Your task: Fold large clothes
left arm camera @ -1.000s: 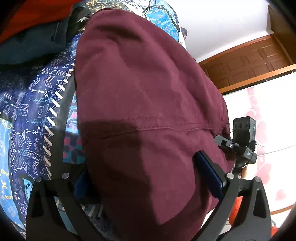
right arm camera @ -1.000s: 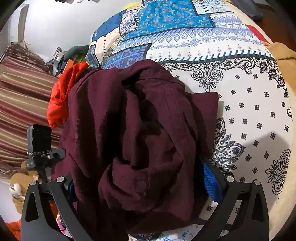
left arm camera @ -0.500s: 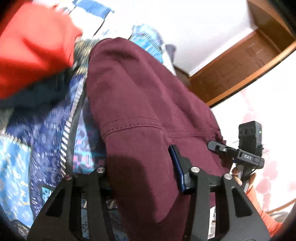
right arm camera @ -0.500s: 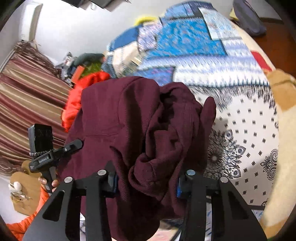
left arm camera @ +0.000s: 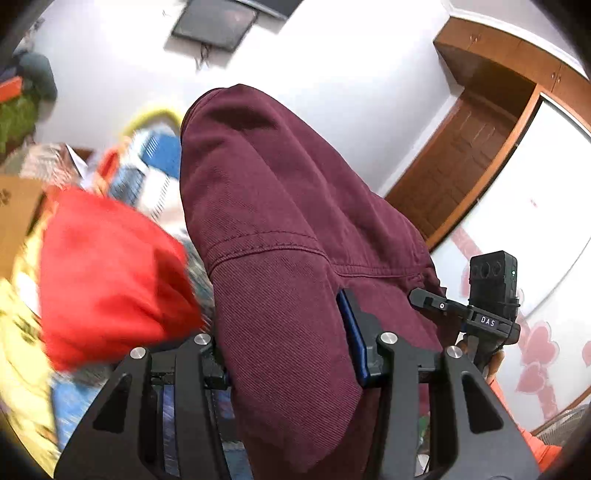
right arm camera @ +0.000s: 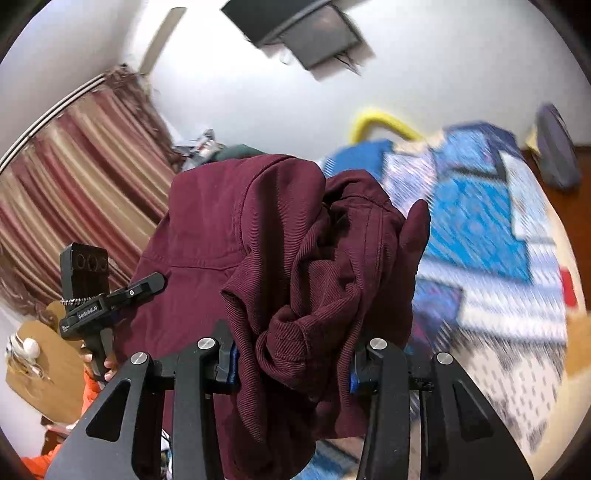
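Note:
A large maroon corduroy garment (left arm camera: pixel 280 229) hangs lifted between both grippers, above the bed. My left gripper (left arm camera: pixel 288 354) is shut on one part of its edge, with the cloth draped over the fingers. My right gripper (right arm camera: pixel 291 358) is shut on a bunched part of the same garment (right arm camera: pixel 295 251), which falls in folds over its jaws. The right gripper's body shows in the left wrist view (left arm camera: pixel 491 295), and the left gripper's body shows in the right wrist view (right arm camera: pixel 88 288).
A red garment (left arm camera: pixel 107 280) lies on the bed at the left. The patterned blue and white bedspread (right arm camera: pixel 491 236) lies below at the right. Striped curtains (right arm camera: pixel 74 177), a wall screen (right arm camera: pixel 306 29) and a wooden door (left arm camera: pixel 465 155) surround the bed.
Both grippers closed on the maroon garment and lifted it off the bed. The views tilted up toward the walls.

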A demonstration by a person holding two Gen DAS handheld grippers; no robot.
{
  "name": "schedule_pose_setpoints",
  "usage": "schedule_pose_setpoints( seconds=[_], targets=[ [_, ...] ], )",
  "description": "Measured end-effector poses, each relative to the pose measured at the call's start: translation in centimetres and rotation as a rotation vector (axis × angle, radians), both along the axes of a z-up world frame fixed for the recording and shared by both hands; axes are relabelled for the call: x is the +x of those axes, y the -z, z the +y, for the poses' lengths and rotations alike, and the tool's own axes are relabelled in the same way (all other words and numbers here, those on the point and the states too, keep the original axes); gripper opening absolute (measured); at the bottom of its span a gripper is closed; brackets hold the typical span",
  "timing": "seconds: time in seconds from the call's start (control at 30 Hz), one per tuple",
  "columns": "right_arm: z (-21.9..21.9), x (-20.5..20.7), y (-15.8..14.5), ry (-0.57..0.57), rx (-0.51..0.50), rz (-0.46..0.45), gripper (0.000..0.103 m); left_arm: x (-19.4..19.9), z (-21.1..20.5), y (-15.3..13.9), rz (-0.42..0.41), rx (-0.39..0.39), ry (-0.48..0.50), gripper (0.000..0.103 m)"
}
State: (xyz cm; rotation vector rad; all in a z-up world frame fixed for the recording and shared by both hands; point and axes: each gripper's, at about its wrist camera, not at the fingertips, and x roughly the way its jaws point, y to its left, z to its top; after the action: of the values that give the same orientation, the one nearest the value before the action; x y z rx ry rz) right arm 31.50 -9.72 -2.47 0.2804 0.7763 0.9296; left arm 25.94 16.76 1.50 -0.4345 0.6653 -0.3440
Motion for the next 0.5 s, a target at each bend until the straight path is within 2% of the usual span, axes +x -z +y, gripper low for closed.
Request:
schedule_pose_setpoints(
  seconds=[0.1,0.27,0.4,0.5],
  targets=[
    [3.4,1.3,-0.9,-0.029,0.004,-0.019,0.037,0.9,3.9,-1.8,-0.005,0.017,-0.036,0.047],
    [11.1,4.9,-0.2,-0.091,-0.008,-0.029,0.037,2.8,10.5,-0.9,0.022,0.016,-0.072,0.047],
    [15.4,7.4,3.3,-0.119,-0.035,0.0,0.037,5.8,16.0,3.4,0.106,-0.006,-0.113,0.048],
    [17.9,10.2,7.5,-0.133,-0.072,0.083,0.037,8.7,18.9,8.0,0.215,-0.003,-0.148,0.05]
  ],
)
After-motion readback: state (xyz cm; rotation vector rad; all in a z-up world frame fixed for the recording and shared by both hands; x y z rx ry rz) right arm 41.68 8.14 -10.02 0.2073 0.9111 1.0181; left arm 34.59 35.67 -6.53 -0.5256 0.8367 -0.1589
